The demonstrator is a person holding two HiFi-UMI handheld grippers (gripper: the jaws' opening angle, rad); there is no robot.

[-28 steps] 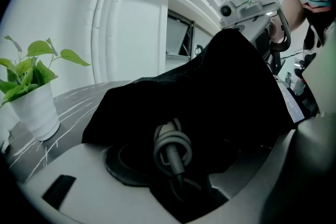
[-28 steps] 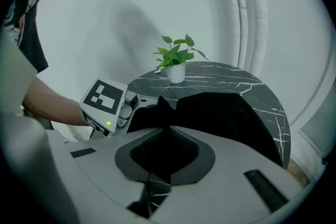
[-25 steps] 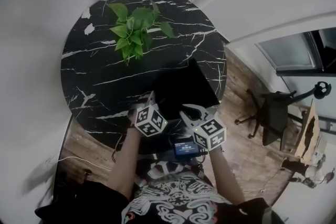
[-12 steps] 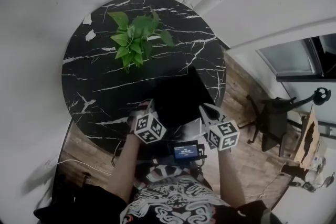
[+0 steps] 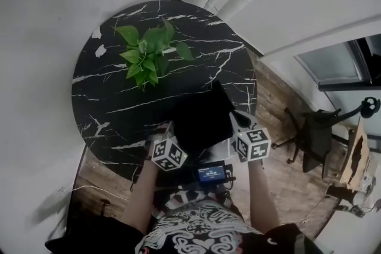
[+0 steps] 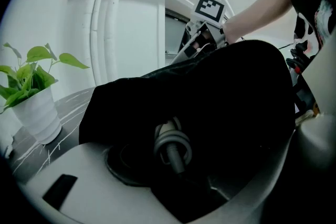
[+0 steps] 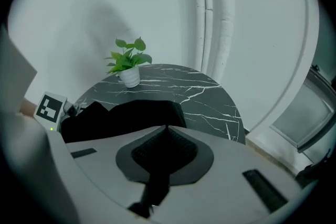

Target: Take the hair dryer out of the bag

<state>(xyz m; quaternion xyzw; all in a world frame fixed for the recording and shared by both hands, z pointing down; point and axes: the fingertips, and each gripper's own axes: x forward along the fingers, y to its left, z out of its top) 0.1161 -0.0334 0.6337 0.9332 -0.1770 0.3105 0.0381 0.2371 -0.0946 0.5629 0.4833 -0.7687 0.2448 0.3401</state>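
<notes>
A round black marble table with white veins is filling the middle of the head view. A black bag is lying slumped on it toward 5 o'clock, reaching the table's rim there. A leafy green plant in a white pot is standing upright toward 11 o'clock, well apart from the bag. Off the table at 4 o'clock, a dark office chair is sitting on the wooden floor.

The left gripper is meeting the bag at the bag's 7 o'clock end. In the left gripper view its jaws are standing a good way apart and clasping the bunched end of the bag, with black fabric filling the gap between them. The right gripper is sitting at the bag's 4 o'clock edge with its jaws pressed together. Its tips are lying against the fabric's edge, but whether any cloth is nipped between them cannot be made out.

A coiled grey cord is showing in the bag's dark mouth, right between the left gripper's jaws. The hair dryer itself is not showing anywhere outside the bag; only this cord is giving away its place inside.
</notes>
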